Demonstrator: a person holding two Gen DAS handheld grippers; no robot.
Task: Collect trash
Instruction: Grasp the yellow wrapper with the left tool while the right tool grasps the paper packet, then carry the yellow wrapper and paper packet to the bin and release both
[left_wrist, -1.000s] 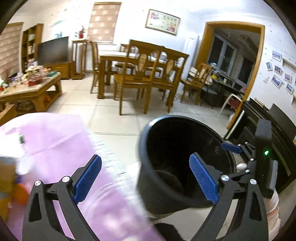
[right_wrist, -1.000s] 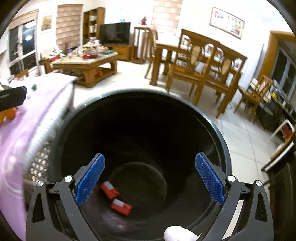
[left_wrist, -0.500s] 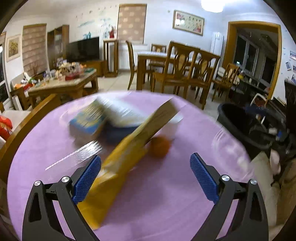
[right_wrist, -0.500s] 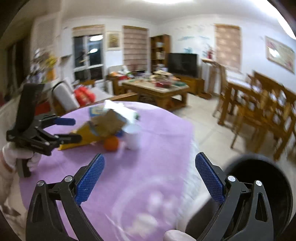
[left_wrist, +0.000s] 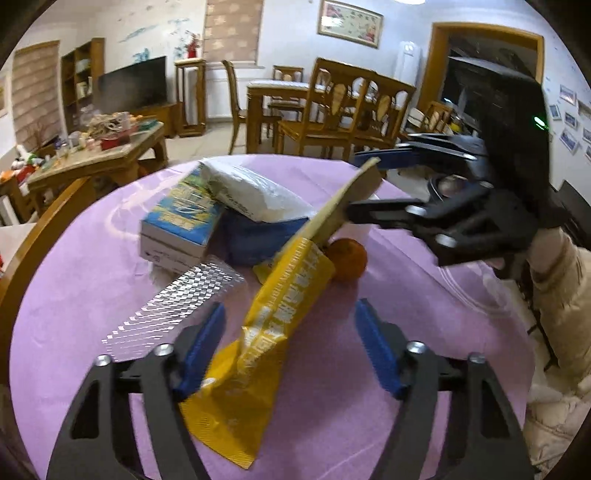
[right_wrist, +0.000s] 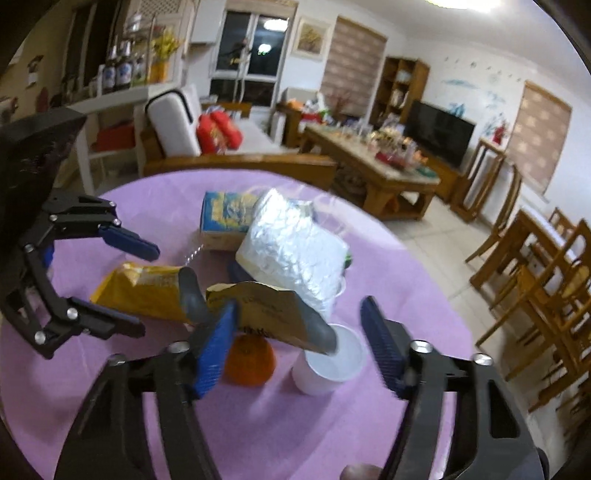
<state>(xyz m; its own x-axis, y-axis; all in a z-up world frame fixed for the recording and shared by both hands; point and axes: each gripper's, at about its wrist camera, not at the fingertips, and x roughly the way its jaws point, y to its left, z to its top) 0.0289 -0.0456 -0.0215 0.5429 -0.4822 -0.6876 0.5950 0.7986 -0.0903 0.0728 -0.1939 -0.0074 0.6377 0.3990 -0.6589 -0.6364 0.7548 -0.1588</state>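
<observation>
A long yellow snack bag (left_wrist: 269, 328) lies slanted on the purple round table (left_wrist: 406, 295), its torn brown top (right_wrist: 266, 314) raised. My left gripper (left_wrist: 290, 347) is open, its fingers on either side of the bag's lower end. My right gripper (right_wrist: 299, 343) is open around the bag's top; it shows in the left wrist view (left_wrist: 369, 184). Behind the bag lie a silver-white pouch (right_wrist: 295, 251), a blue and white box (left_wrist: 181, 221), an orange (right_wrist: 250, 363), a white cup (right_wrist: 330, 363) and a clear textured wrapper (left_wrist: 173, 306).
A wooden chair back (left_wrist: 40, 236) curves along the table's left edge. A cluttered coffee table (right_wrist: 373, 162), a TV (right_wrist: 439, 136), a sofa (right_wrist: 207, 136) and dining chairs (left_wrist: 347, 114) stand beyond. The left gripper shows in the right wrist view (right_wrist: 118, 273).
Both grippers swung from the black bin to the table, then moved in close to the yellow bag. The bin has left both views.
</observation>
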